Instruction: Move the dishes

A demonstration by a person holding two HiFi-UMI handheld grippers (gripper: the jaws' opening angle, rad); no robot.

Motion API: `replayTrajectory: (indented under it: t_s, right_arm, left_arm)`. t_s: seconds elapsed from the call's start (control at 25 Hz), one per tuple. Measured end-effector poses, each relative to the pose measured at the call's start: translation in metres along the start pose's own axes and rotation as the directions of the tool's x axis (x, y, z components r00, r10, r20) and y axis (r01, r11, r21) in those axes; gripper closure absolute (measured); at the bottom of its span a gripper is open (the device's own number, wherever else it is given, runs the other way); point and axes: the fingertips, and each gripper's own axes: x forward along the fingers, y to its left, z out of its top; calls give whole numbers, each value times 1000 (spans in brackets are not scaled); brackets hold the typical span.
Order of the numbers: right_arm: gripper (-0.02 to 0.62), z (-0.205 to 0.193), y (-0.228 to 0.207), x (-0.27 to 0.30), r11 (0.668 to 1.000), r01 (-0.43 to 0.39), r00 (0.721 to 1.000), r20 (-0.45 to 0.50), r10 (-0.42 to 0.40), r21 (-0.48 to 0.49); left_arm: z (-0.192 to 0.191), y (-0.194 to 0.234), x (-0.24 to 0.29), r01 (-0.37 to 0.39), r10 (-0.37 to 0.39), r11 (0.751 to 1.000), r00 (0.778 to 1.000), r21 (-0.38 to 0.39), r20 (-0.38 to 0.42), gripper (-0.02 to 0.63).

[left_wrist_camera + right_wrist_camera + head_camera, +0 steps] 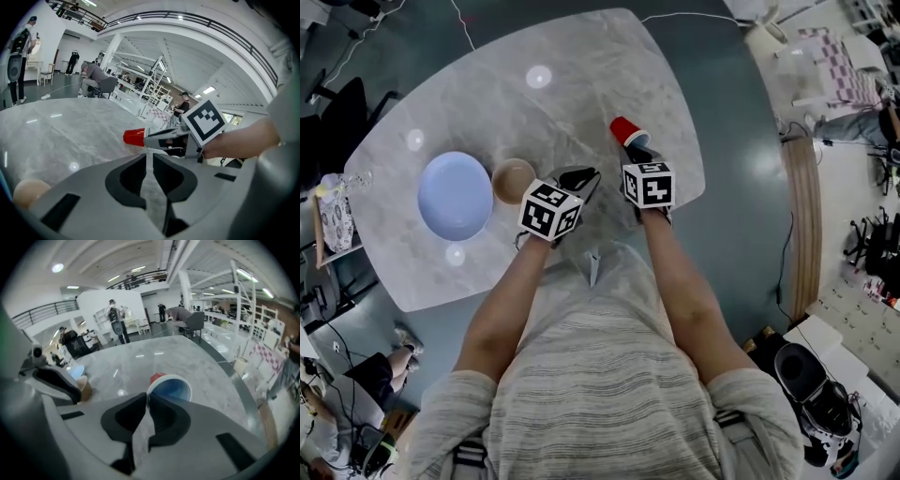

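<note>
A person stands at a marble table (581, 75). The right gripper (636, 150) pinches the rim of a red cup (623, 129), tipped on its side above the tabletop. The left gripper (581, 178), jaws nearly together and empty, hovers beside a tan bowl (513, 180) and a blue plate (455, 195). The cup seems mid-carry; next it needs setting down upright.

Grey marble-look table (581, 84) gleams glossy under the lamps, red cup (625, 130) is smooth shiny plastic, blue plate (455, 195) smooth with a soft sheen, tan bowl (513, 180) matt.
</note>
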Motion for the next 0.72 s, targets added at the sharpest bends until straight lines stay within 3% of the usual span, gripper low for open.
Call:
replayTrajectory:
  t_s: [0.16,0.36,0.52,0.72]
  right_arm:
    - [555,10,13,-6,974,-30,998,-62,17,-224]
    - [555,35,45,-18,936,-106,994,-73,86,-335]
    - [555,48,89,-24,861,-185,983,-110,150,-475]
    - [555,43,151,-21,736,-273,962,-190,197,-619]
  left_arm:
    - [4,5,-14,-18,18,1000,999,-7,35,548]
    - [11,19,-37,-50,53,998,994,-37,92,548]
    - [10,30,-65,-85,92,994,987,-63,132,548]
    - [-11,49,-101,-138,158,982,974,-128,162,548]
